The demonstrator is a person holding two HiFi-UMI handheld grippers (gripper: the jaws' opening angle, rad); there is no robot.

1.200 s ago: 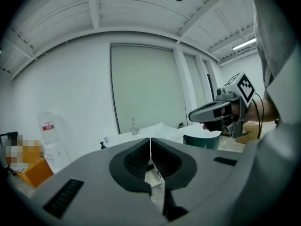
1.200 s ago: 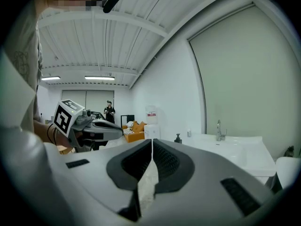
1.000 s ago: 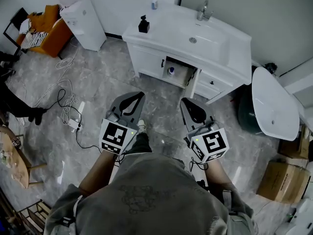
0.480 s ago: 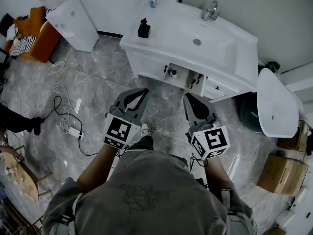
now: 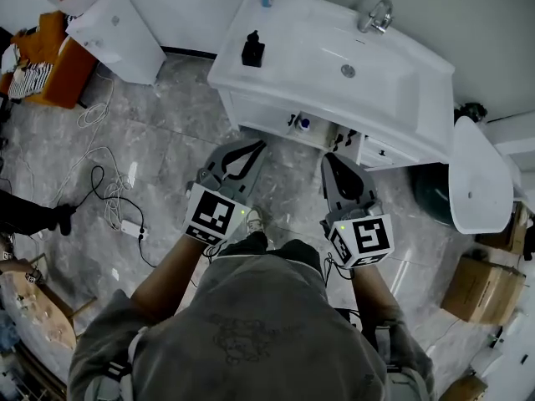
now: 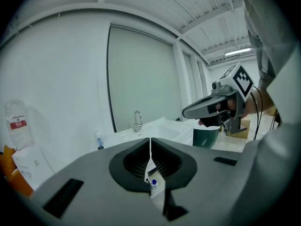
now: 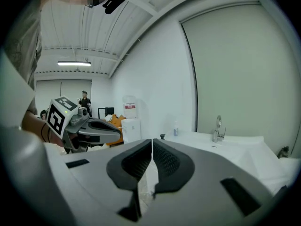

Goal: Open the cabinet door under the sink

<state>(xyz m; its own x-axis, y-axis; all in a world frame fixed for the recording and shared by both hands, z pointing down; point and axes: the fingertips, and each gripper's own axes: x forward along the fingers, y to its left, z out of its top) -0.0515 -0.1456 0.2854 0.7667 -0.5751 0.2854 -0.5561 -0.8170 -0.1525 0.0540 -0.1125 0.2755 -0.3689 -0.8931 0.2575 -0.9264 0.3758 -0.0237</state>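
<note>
**Head view.** Compared with the earlier frames, both claws have advanced up the frame toward the cabinet (image 5: 259, 114) under the sink (image 5: 351, 61). The white counter (image 5: 418, 98) now sits lower and larger in the upper middle. The left claw (image 5: 253, 146) and right claw (image 5: 333, 159) were closed then and are closed now, with nothing held. Their tips lie near the cabinet front without touching it.

The cabinet front, just below the counter's near edge, shows an opening (image 5: 316, 130) between black handles. A small blue-capped item (image 5: 304, 124) stands inside it. How far the door is swung cannot be told from here.

On the counter, a black dispenser (image 5: 252, 50) stands at the left and a faucet (image 5: 376, 13) at the top. A dark green bin (image 5: 428, 189) stands right of the cabinet, and its contents are hidden. Cardboard boxes (image 5: 489, 261) sit at the right edge, with their contents not visible.

**Left gripper view.** The jaws are pressed together along a thin seam, gripping nothing. The blue-capped item shows beyond the seam, low in the centre. The right claw appears at middle right, with the bin just below it.

**Right gripper view.** The jaws are together with nothing between them. The left claw appears at middle left. A water dispenser (image 7: 130, 126) stands beyond it, with the faucet at right.
</note>
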